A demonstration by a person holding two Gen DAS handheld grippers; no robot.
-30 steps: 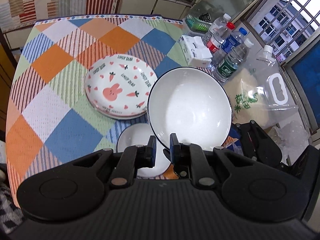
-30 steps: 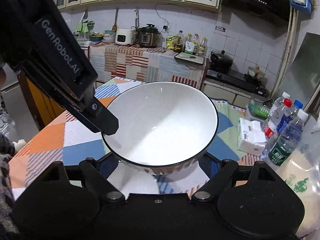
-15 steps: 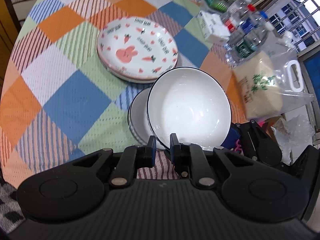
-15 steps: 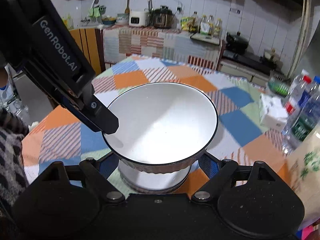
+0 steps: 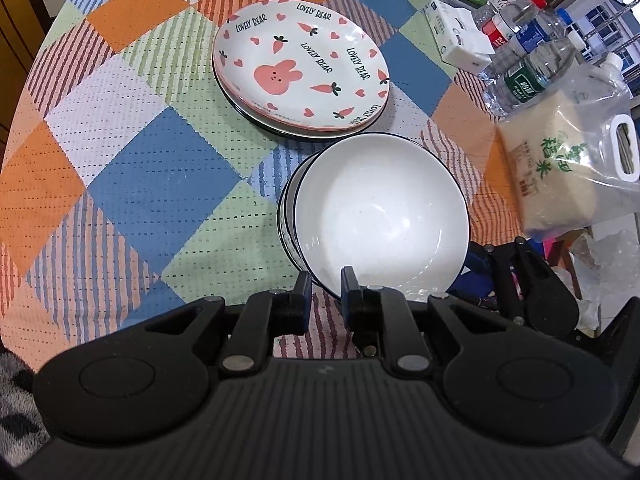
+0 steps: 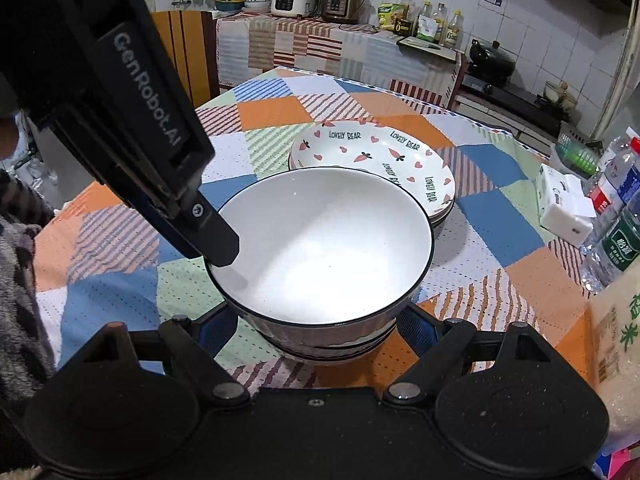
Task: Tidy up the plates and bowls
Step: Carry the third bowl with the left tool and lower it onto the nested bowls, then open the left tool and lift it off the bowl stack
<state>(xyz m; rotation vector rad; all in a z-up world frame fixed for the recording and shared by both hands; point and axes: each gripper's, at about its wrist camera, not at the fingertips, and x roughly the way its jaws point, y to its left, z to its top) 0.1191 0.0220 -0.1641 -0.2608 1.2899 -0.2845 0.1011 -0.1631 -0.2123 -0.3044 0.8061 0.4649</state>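
Observation:
A white bowl with a dark rim (image 5: 380, 216) (image 6: 324, 248) rests nested in a second bowl (image 5: 285, 212) (image 6: 320, 354) on the checked tablecloth. My left gripper (image 5: 325, 285) is shut on the top bowl's near rim, one finger inside and one outside; that finger (image 6: 218, 242) also shows in the right wrist view. My right gripper (image 6: 316, 330) spans the same bowl wide, with blue pads (image 6: 212, 330) against its two sides. Behind the bowls lies a stack of rabbit-and-carrot plates (image 5: 300, 72) (image 6: 384, 160).
Water bottles (image 5: 528, 76), a tissue pack (image 5: 460, 36) and a bag of rice (image 5: 560, 172) crowd the table's right side. The table's edge (image 5: 16, 128) curves along the left. A person's patterned sleeve (image 6: 20, 264) is at the left. Counters with appliances stand behind.
Both grippers came down with the white bowl, which hung above the table before. It now sits in the lower bowl, and the camera looks more steeply onto the table.

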